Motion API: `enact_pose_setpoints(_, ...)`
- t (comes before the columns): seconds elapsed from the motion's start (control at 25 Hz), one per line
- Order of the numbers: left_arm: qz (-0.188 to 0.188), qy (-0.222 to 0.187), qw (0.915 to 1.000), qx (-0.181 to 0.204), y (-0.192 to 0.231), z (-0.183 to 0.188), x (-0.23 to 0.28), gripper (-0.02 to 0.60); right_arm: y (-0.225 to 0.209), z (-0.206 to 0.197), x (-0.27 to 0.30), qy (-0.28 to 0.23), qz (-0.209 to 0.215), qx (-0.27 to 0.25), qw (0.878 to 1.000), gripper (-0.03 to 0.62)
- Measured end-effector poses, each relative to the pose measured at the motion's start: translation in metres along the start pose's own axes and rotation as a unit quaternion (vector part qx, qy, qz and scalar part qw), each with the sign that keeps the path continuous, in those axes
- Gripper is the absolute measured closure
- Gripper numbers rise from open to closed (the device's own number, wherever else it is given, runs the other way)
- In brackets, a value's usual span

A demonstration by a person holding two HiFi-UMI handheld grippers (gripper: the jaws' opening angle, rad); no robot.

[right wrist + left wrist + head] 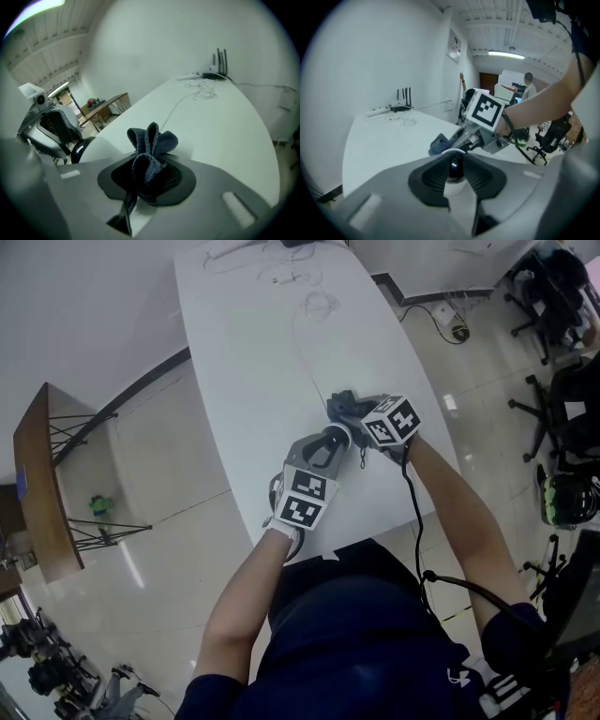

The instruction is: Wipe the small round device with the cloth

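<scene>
Left hand-held gripper (333, 439) clamps small round device (452, 167) over near tabletop (262, 352) edge. Right hand-held gripper (354, 412) pinches bunched blue cloth (149, 154) just beside it. Contact unclear, wiping apparently unfinished.

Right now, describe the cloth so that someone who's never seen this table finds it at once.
Look at the long white table, at the end nearest the person. The cloth is the bunched dark blue wad pinched in the right hand-held gripper. The left hand-held gripper beside it instead holds a small round device, white with a dark centre.
</scene>
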State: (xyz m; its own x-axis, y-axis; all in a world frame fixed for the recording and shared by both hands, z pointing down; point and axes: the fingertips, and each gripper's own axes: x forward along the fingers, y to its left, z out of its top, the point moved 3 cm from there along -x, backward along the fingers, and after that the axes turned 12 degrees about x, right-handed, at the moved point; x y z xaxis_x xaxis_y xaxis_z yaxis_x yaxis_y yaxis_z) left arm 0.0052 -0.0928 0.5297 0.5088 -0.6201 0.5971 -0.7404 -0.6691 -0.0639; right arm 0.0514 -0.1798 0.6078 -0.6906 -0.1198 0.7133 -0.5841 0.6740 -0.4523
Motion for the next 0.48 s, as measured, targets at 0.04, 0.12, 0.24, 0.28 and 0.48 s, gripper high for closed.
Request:
enact_pose_setpoints(0.04, 0.0, 0.0, 1.0, 0.001, 0.001, -0.001, 0.0, 0.491, -0.004, -0.007, -0.001, -0.01, -0.008, 0.029, 0.999, 0.499)
enact_pose_setpoints(0.12, 0.0, 0.001, 1.0, 0.002, 0.002, -0.002, 0.0, 0.491, -0.006, -0.017, -0.006, -0.04, -0.027, 0.077, 0.996, 0.5)
enact_pose_setpoints(0.24, -0.002, 0.001, 1.0, 0.0, 0.002, -0.004, 0.002, 0.491, -0.002, -0.035, -0.019, -0.075, -0.067, 0.125, 0.987, 0.499)
enact_pose_setpoints(0.28, -0.002, 0.001, 1.0, 0.0, 0.003, -0.004, 0.002, 0.489, 0.001, -0.044, -0.023, -0.082, -0.079, 0.141, 0.983, 0.499)
enact_pose_setpoints(0.48, 0.0, -0.004, 1.0, -0.003, 0.003, -0.005, 0.002, 0.489, 0.024, -0.083, -0.029, -0.117, -0.096, 0.263, 0.953, 0.499)
